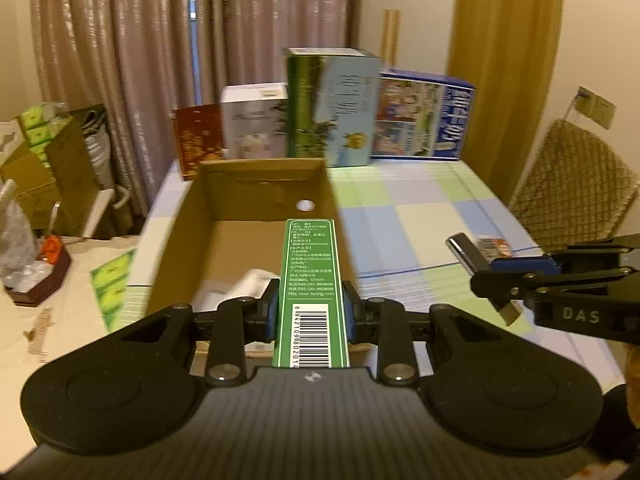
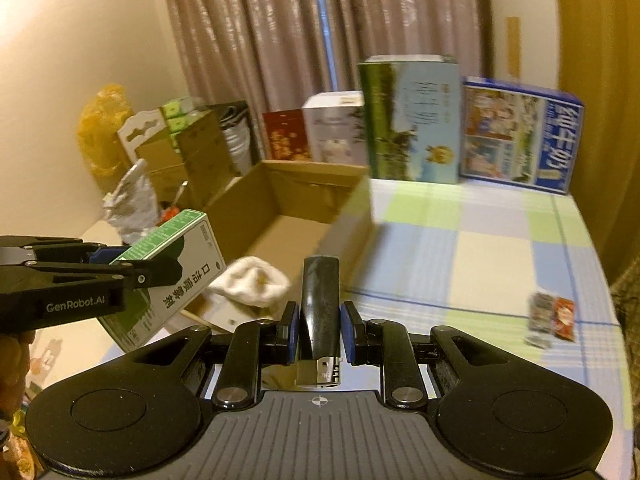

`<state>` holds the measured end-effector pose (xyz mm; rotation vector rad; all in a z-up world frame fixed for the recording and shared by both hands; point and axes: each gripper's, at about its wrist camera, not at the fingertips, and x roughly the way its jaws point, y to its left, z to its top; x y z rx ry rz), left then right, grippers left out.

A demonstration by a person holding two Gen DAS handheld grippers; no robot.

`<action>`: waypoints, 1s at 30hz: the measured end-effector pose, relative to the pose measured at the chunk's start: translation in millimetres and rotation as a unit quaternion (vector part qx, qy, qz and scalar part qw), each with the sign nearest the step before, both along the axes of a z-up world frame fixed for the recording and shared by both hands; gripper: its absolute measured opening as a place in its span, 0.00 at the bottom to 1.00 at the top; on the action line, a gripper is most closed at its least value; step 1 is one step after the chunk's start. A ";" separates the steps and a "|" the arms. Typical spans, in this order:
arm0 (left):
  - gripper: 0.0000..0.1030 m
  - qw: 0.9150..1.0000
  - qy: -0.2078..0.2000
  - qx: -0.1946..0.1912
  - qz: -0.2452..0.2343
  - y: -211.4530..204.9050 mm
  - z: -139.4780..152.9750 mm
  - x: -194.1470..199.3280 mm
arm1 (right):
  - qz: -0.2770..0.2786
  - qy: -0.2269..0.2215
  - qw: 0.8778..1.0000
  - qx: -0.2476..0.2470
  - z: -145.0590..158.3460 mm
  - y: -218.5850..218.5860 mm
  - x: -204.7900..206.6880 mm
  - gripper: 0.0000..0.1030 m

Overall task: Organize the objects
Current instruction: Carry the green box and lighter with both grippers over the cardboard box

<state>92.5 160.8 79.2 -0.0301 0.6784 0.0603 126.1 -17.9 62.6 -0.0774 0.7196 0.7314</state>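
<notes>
left claw (image 1: 311, 314) pinches a green carton (image 1: 310, 280) above the open cardboard box (image 1: 256, 184). right claw (image 2: 319, 334) pinches a dark lighter (image 2: 320, 300). only the right view shows the white cloth (image 2: 252, 280) clearly and the carton's white face.

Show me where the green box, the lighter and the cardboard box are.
green box (image 1: 311, 280), left wrist view, on its printed green side.
lighter (image 2: 320, 304), right wrist view, on its dark body.
cardboard box (image 1: 260, 184), left wrist view, on its far inner wall.

"GenRobot.AI" on left gripper (image 2: 160, 276) — "DAS" on right gripper (image 1: 486, 276)
</notes>
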 end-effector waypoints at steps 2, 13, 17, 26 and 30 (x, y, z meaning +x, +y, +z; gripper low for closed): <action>0.24 1.000 0.001 0.007 0.010 15.7 2.3 1.4 | 0.009 0.001 1.000 0.002 1.6 14.7 2.6 0.19; 0.24 0.999 0.013 0.009 0.038 82.6 -7.2 33.3 | 0.028 0.017 0.999 0.014 -4.3 73.7 37.5 0.19; 0.24 0.999 0.019 0.006 0.038 95.2 -19.9 49.8 | 0.030 0.020 0.999 0.010 -9.5 87.6 48.4 0.19; 0.24 0.999 0.025 -0.001 0.027 107.2 -45.8 86.5 | 0.026 0.032 0.999 0.006 -27.2 109.1 78.8 0.19; 0.24 0.999 0.018 -0.010 0.032 111.4 -63.1 102.0 | 0.022 0.039 0.999 0.005 -36.1 114.6 88.0 0.19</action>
